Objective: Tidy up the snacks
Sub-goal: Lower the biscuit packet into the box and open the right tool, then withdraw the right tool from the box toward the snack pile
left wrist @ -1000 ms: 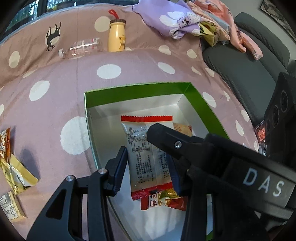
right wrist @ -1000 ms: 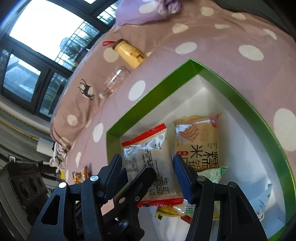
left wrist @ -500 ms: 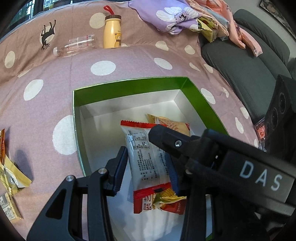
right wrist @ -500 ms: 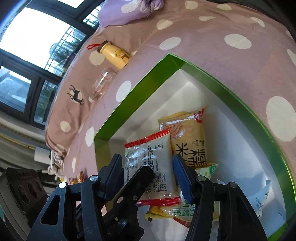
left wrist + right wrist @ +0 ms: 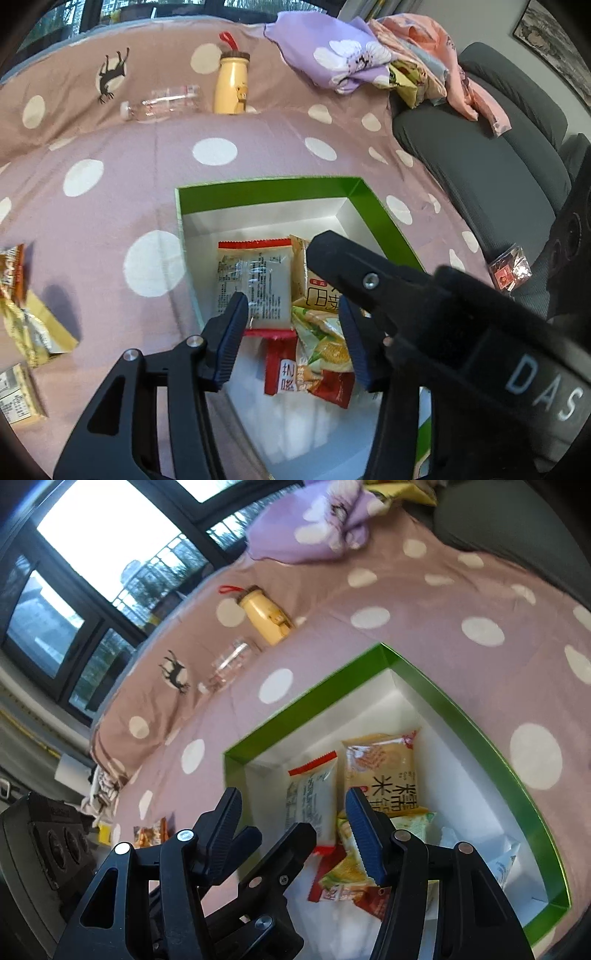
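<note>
Hovering over green box on dotted bedspread, left gripper has just been opening its jaws, nothing between them; white red-edged packet lies flat inside beside orange packet. Right gripper sits partly spread, empty. More packets near bedspread's left edge; yellow bottle at far edge.

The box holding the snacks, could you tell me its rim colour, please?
Bright green rim on the box, white inside; clearest in the right wrist view.
</note>
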`<state>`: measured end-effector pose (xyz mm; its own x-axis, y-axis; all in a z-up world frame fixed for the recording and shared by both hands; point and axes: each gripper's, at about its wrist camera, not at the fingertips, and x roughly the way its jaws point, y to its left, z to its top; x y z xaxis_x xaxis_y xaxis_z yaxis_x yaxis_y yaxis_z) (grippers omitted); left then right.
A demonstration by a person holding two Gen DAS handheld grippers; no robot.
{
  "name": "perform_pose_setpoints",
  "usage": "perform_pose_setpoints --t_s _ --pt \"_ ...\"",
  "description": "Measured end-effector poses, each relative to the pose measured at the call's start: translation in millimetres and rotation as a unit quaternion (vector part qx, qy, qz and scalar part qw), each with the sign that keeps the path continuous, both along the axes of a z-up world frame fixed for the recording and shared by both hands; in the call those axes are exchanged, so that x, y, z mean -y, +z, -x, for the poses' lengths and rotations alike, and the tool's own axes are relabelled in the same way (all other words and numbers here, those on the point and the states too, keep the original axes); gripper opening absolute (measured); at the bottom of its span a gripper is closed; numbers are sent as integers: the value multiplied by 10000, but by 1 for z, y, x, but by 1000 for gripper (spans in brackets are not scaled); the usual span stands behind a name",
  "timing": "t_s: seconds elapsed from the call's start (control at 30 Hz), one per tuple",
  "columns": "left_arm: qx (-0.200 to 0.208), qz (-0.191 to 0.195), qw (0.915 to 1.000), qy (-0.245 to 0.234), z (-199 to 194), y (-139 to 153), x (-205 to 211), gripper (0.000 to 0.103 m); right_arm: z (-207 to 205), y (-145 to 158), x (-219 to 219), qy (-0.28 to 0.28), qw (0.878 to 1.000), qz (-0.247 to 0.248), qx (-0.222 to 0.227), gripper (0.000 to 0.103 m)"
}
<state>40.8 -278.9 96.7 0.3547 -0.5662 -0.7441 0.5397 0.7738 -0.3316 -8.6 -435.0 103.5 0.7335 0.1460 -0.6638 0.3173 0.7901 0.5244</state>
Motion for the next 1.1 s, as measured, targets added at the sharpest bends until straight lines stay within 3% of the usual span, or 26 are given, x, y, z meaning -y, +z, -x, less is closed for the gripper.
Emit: perform_pose_setpoints --t_s 0.27,0.53,0.83,1.1 --pt "309 105 9991 259 4 17 -34 68 11 16 -13 108 9990 167 404 78" --pt "429 276 9970 590 8 29 -77 80 17 22 -23 75 9978 322 580 82" --pt "639 225 9917 1094 14 38 -144 87 21 29 -44 203 9952 522 797 86" --pt "539 42 9829 1763 16 28 -222 90 20 33 -74 482 9916 688 981 90"
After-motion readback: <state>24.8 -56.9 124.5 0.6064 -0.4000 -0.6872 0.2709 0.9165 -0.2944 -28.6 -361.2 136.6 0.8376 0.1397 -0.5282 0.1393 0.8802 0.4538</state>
